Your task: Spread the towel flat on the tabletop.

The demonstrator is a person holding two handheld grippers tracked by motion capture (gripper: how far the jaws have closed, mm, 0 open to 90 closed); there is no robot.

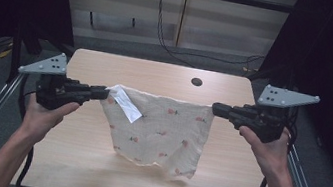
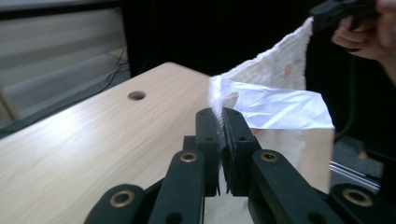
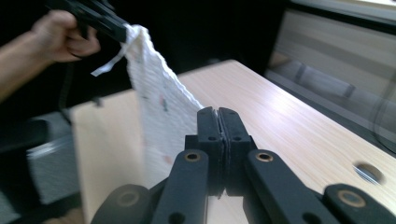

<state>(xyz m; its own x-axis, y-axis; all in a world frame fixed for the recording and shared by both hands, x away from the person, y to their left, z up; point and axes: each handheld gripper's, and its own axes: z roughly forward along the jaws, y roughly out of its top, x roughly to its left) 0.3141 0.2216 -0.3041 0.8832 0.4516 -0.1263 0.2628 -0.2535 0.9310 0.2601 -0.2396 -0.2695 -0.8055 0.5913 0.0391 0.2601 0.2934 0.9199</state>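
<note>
One printed cloth [image 1: 159,128], one table [image 1: 221,183], left hand-held gripper [image 1: 103,93] and right hand-held gripper [image 1: 216,109] each clamped on a top corner

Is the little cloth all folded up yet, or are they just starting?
Just starting, it seems. Done: the left gripper and right gripper are each shut on a top corner of the cloth, lifting it up. In hand: it hangs spread between them, its bottom edge drooping onto the table. Left: no fold shows yet, and the white tag sticks out.
</note>
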